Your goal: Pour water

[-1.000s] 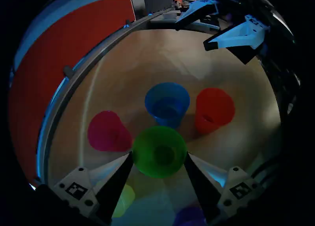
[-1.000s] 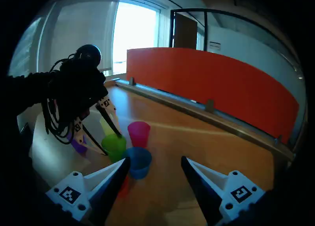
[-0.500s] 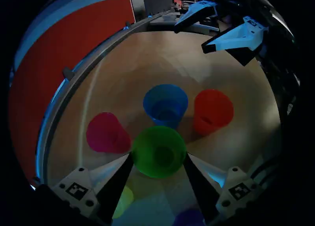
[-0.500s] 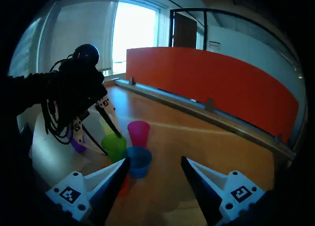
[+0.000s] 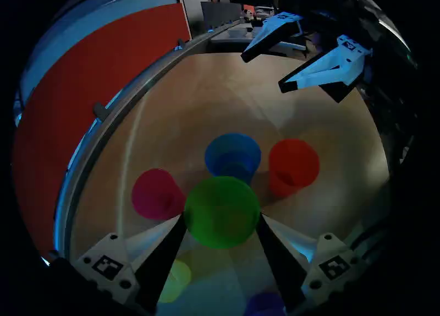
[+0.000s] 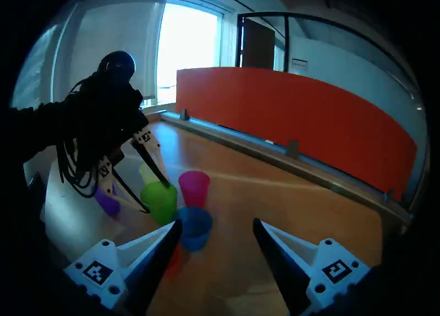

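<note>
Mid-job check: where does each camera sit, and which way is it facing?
Left gripper view: on the left hand-held gripper, looking steeply down at the green cup between its fingers; right hand-held gripper beyond.
Right gripper view: on the right hand-held gripper, facing across the table toward the orange partition; own fingers low, sleeve left.
Shared: green cup, blue cup, pink cup.

An orange panel (image 6: 308, 112) runs along the far edge of the wooden bench (image 6: 247, 189). Left of the panel is 1 bright window (image 6: 187, 52); above its left end, a brown door (image 6: 258, 43).
</note>
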